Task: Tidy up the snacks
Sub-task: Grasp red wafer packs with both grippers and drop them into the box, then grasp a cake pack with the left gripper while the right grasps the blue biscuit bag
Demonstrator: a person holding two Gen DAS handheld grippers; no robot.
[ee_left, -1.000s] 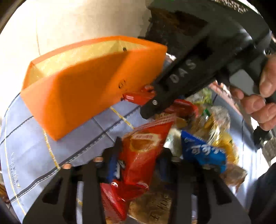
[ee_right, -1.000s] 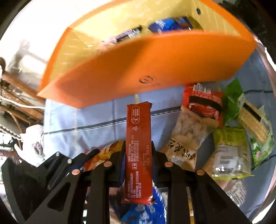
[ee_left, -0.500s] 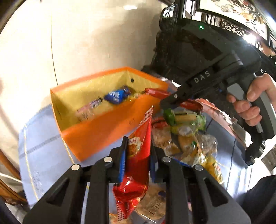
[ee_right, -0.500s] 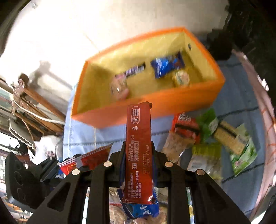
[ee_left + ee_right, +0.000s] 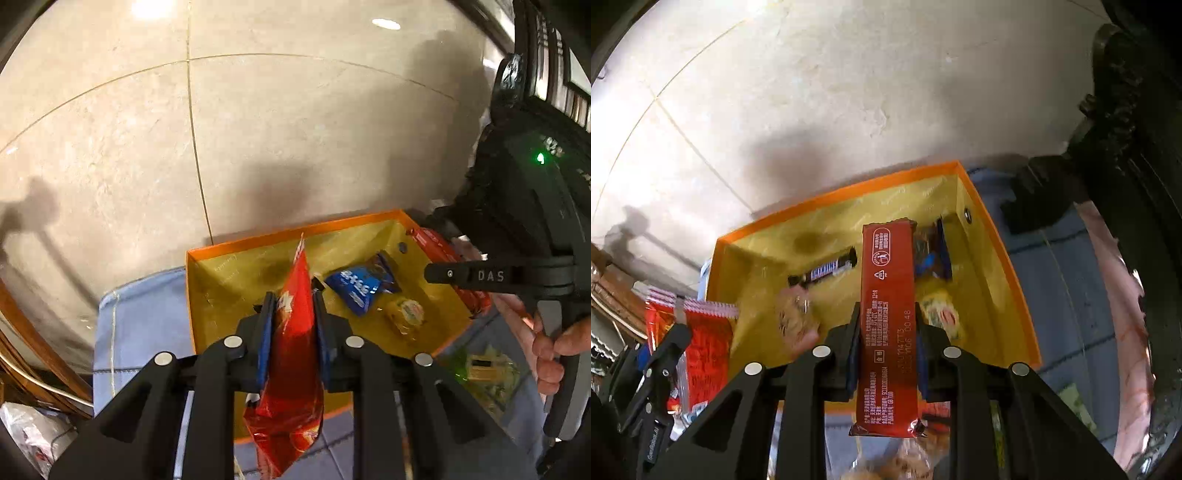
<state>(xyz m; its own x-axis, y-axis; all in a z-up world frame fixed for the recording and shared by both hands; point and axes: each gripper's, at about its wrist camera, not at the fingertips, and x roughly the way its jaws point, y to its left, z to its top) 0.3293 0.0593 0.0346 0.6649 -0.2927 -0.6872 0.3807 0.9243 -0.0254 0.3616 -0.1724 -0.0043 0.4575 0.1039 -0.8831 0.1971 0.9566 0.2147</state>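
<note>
My left gripper (image 5: 291, 306) is shut on a red snack bag (image 5: 291, 369) and holds it above the orange box (image 5: 295, 230) with a yellow inside. My right gripper (image 5: 886, 317) is shut on a long red snack bar (image 5: 888, 325), also above the orange box (image 5: 849, 192). Inside the box lie a blue packet (image 5: 358, 284), a yellow packet (image 5: 404, 314), a dark chocolate bar (image 5: 823, 273) and a pale round packet (image 5: 794, 317). The right gripper with its bar shows at the right of the left wrist view (image 5: 454, 275). The left gripper with its bag shows at the left of the right wrist view (image 5: 683, 332).
The box stands on a light blue checked cloth (image 5: 140, 332) against a beige tiled wall (image 5: 258, 129). Green and yellow snack packets (image 5: 484, 369) lie on the cloth right of the box. Dark carved furniture (image 5: 1126, 147) rises at the right. Wooden furniture (image 5: 22, 332) is at the left.
Both grippers have risen and moved forward over the box with their snacks still held. The inside of the box has come into fuller view.
</note>
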